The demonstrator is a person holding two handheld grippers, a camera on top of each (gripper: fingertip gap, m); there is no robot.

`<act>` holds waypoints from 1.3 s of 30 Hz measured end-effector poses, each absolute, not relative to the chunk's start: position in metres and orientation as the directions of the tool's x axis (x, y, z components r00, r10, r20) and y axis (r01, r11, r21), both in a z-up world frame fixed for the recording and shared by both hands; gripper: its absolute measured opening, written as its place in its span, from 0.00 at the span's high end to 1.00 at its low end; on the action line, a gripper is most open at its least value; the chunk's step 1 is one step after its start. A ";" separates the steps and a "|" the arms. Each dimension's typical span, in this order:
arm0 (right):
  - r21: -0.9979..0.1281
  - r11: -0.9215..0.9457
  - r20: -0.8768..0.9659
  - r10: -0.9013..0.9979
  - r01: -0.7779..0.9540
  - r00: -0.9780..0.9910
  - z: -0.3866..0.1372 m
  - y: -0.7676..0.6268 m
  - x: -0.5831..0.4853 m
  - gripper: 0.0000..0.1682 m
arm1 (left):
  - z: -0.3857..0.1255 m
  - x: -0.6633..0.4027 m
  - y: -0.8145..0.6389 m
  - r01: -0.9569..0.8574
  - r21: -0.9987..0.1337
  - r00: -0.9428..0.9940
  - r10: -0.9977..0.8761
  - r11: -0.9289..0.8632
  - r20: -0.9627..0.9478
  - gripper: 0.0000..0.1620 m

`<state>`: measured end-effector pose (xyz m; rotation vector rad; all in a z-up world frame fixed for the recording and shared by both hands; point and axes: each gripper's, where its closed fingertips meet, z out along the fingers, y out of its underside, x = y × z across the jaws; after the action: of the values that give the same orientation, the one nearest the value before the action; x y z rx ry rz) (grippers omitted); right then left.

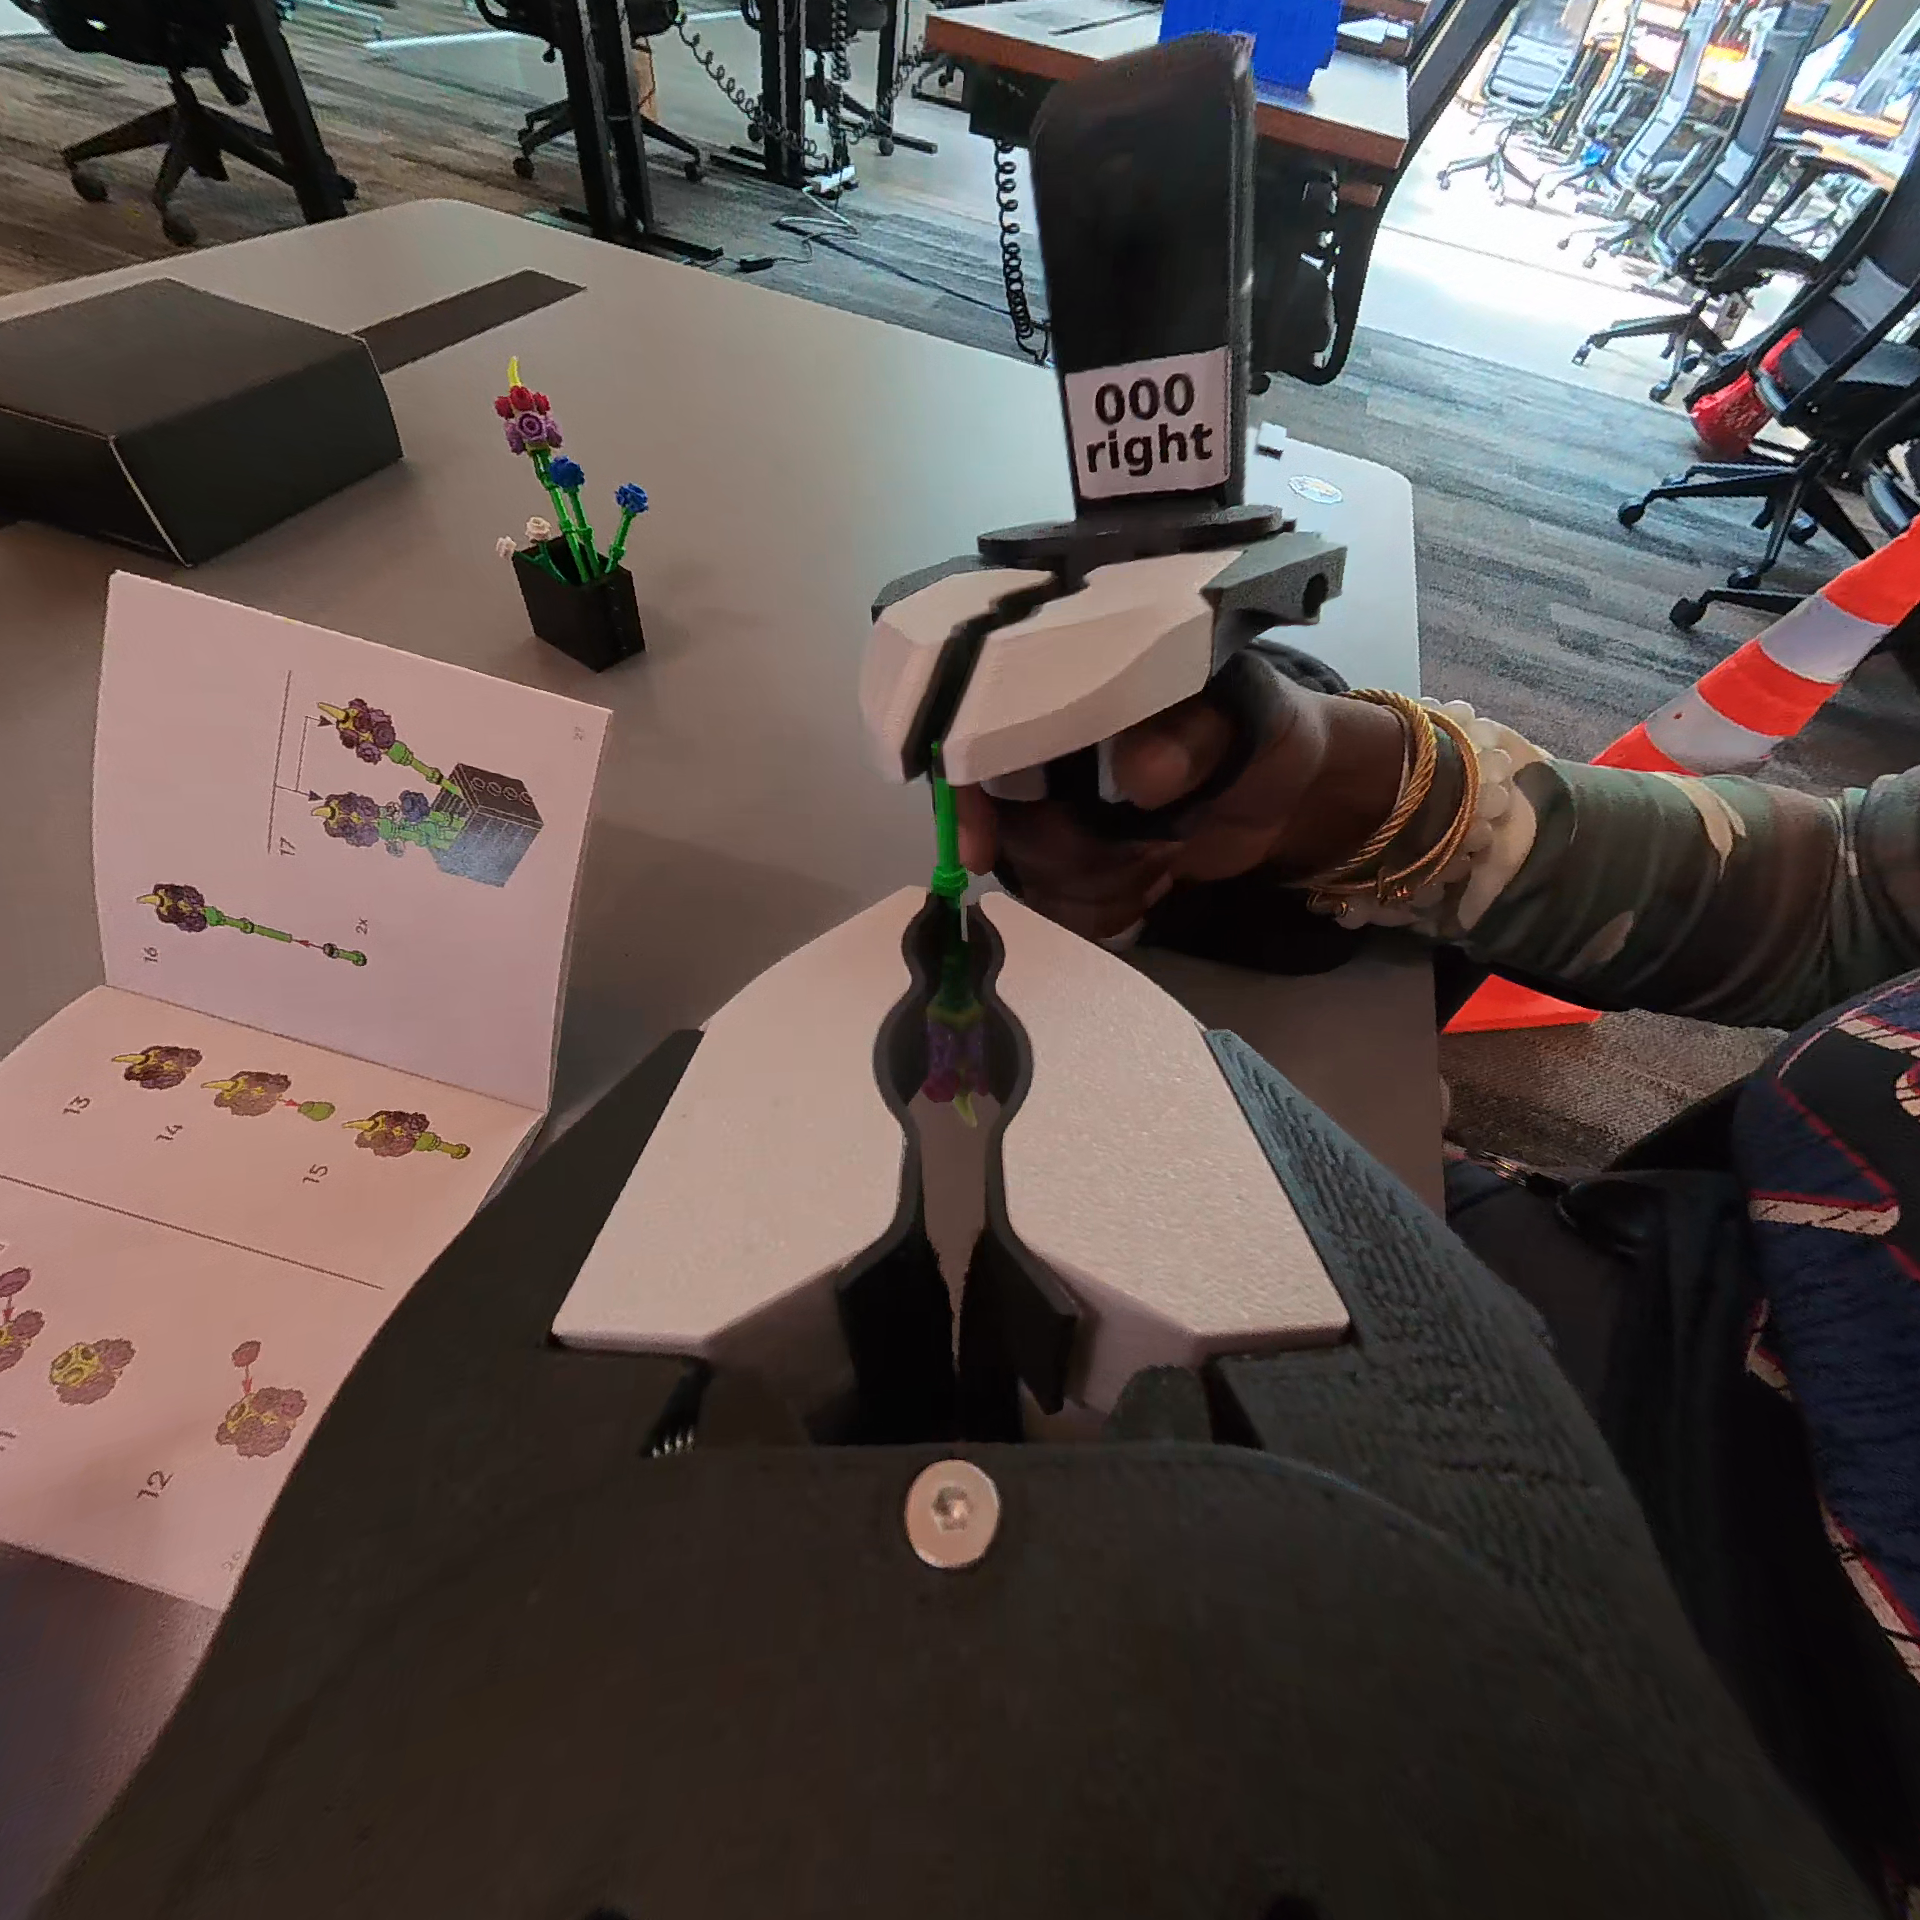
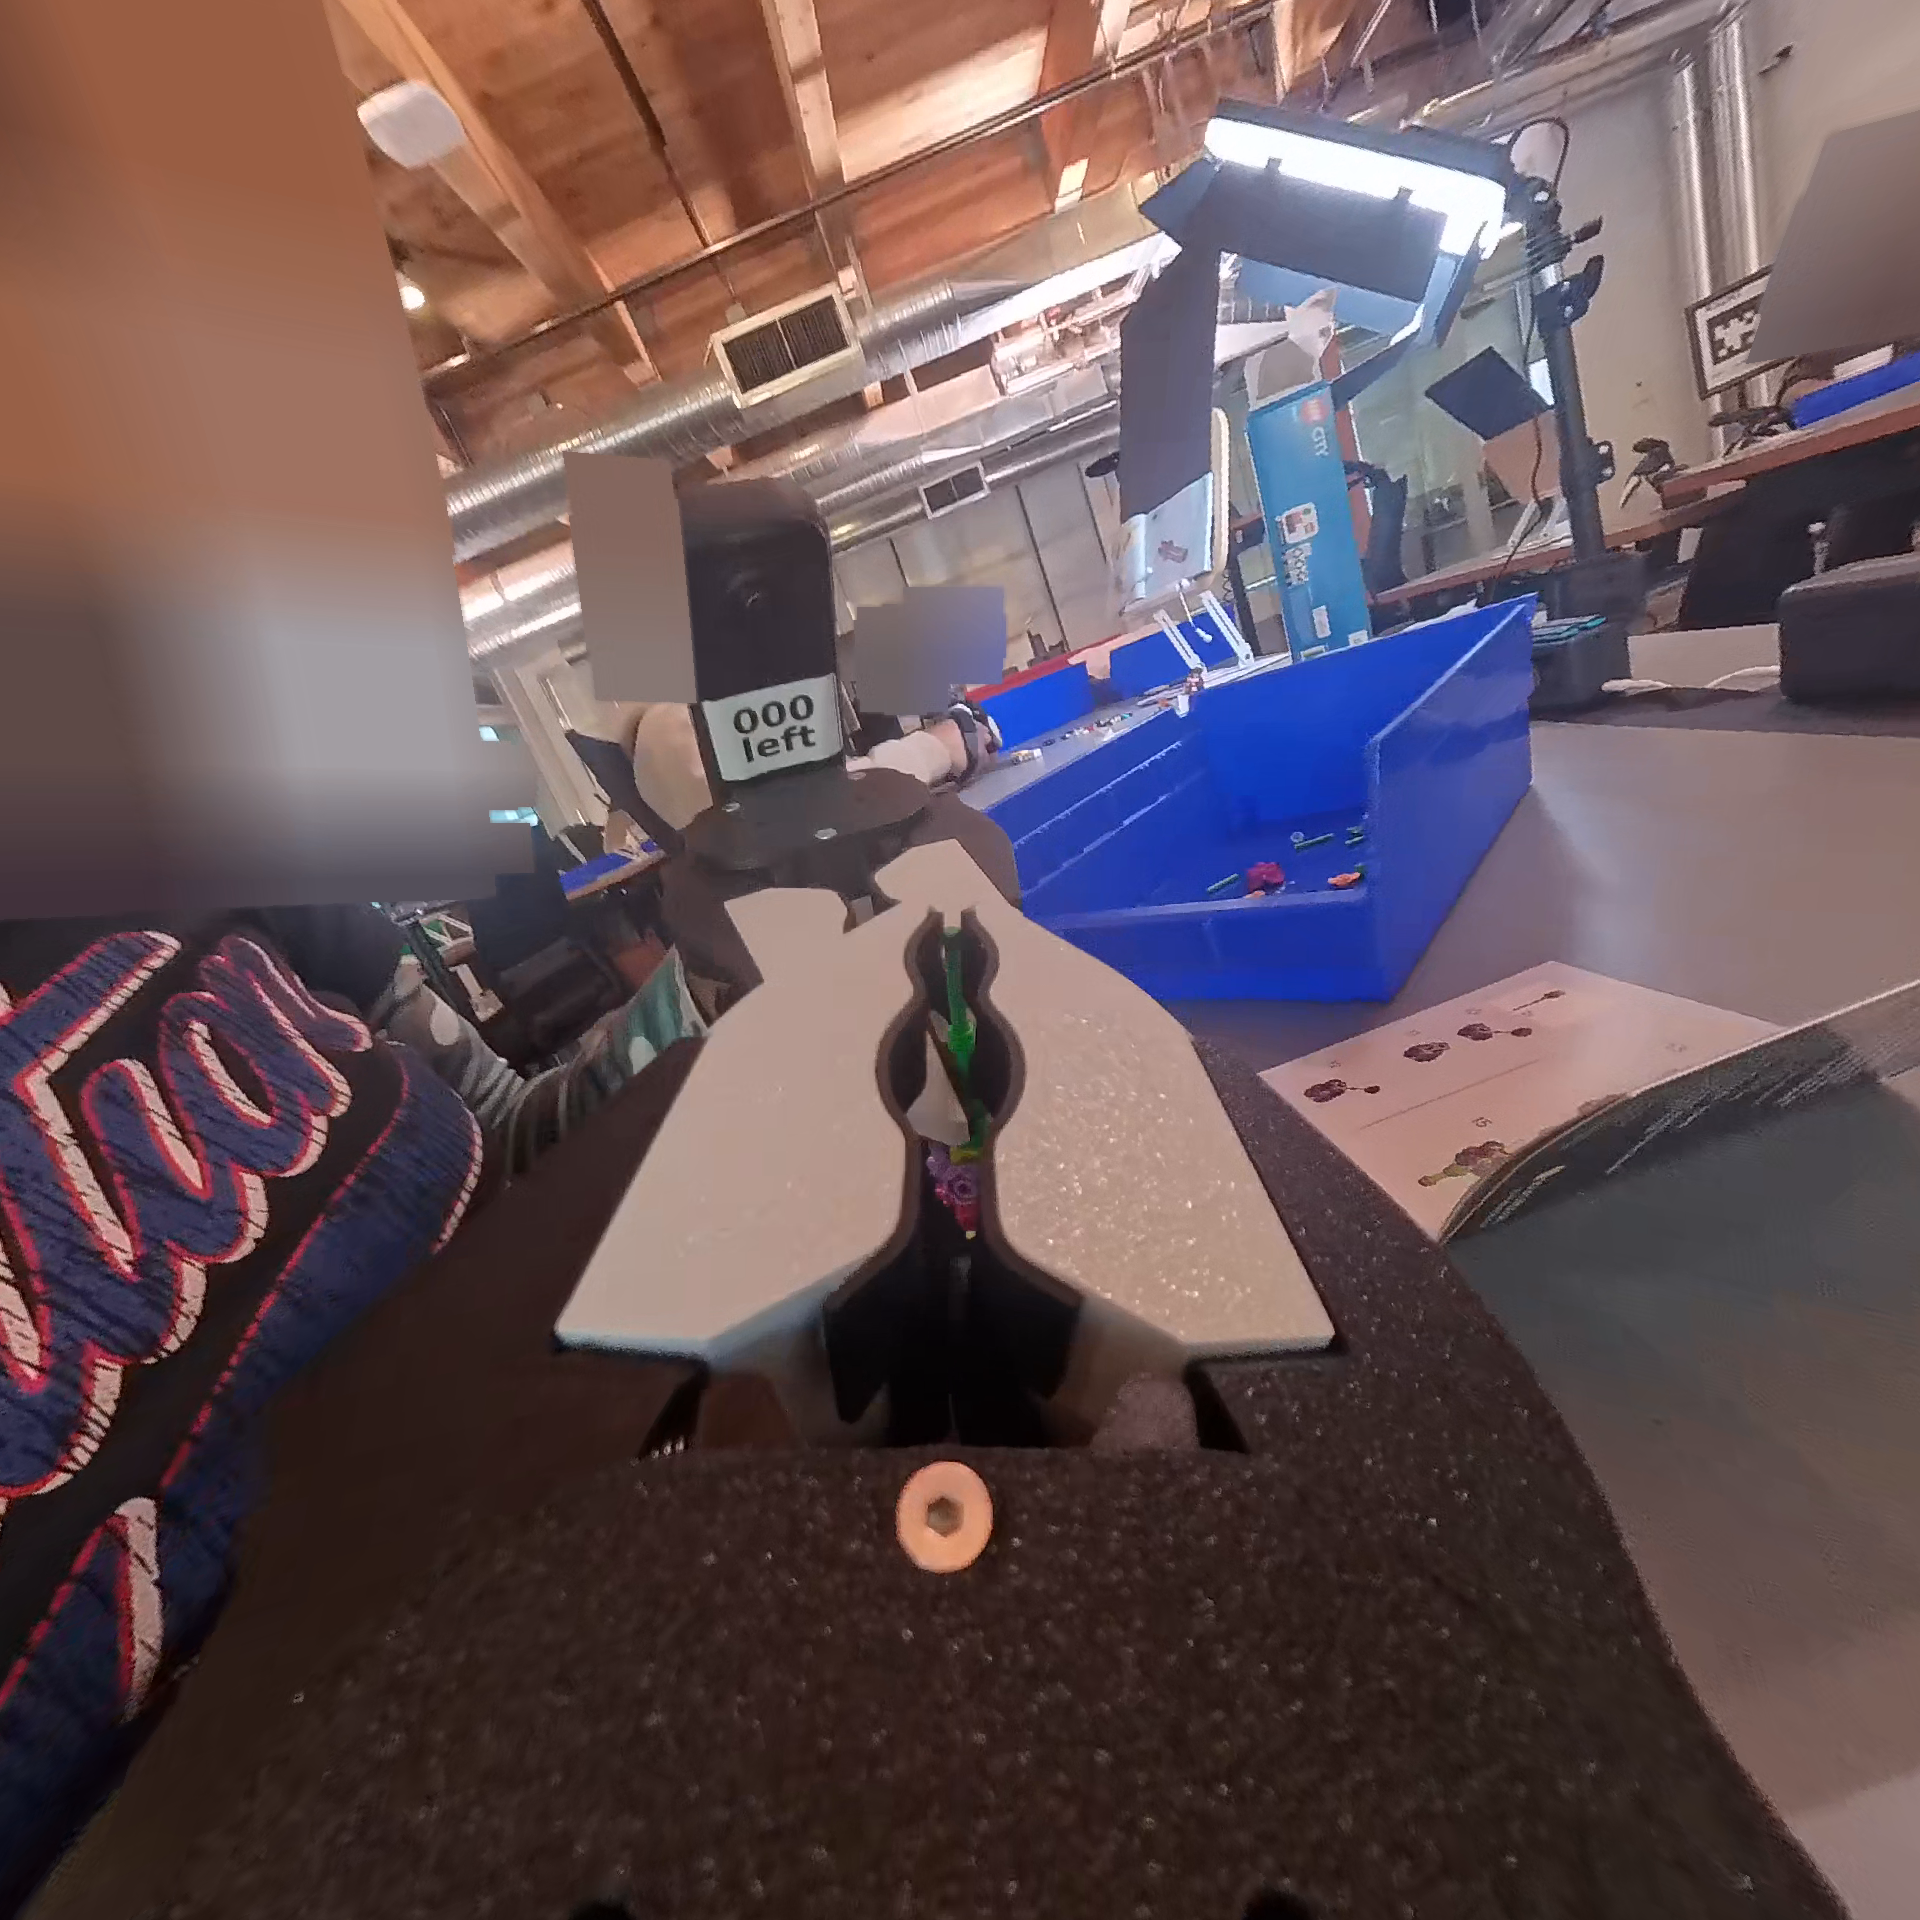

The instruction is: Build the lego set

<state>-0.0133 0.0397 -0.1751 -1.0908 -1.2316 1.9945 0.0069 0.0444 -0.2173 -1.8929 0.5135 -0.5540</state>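
Note:
My left gripper [image 1: 951,904] is shut on a lego flower: its green stem [image 1: 945,831] sticks out past the tips and a purple flower head [image 1: 954,1055] sits in the gap between the fingers. My right gripper [image 1: 935,748], held by a hand, comes from above and is shut on the stem's far end. In the right wrist view my right gripper [image 2: 951,925] is closed on the green stem [image 2: 961,1008], with a purple head [image 2: 961,1184] and a small white piece [image 2: 940,1101] in its gap. The left gripper [image 2: 868,904] faces it, tip to tip.
A black pot [image 1: 582,613] with several built flowers stands on the grey table [image 1: 831,416]. An open instruction booklet [image 1: 312,935] lies to the left and a black box [image 1: 177,416] at the far left. A blue tray [image 2: 1455,748] holds loose pieces. An orange cone [image 1: 1766,665] stands beside the table. My left and right fingertips are right by each other.

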 end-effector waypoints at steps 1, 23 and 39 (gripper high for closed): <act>-0.910 -0.412 -0.336 0.792 -0.040 -0.509 -0.175 0.040 -0.013 0.98 | -0.217 0.007 0.045 -0.100 -0.928 0.802 -0.581 -0.358 0.138 0.97; -0.813 0.077 -0.253 0.846 0.577 -0.469 -0.257 0.005 -0.001 0.88 | -0.184 -0.074 0.061 0.183 -0.981 0.859 -0.476 -0.056 0.187 0.98; -0.512 0.415 -0.046 0.861 0.752 -0.506 -0.298 -0.005 -0.001 0.98 | -0.191 -0.080 0.059 0.170 -0.984 0.887 -0.427 -0.054 0.177 0.98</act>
<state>-0.0005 -0.0052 -0.2985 -1.4203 -2.4460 0.7091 -0.0800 0.0588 -0.1905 -1.5534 0.2087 -0.4915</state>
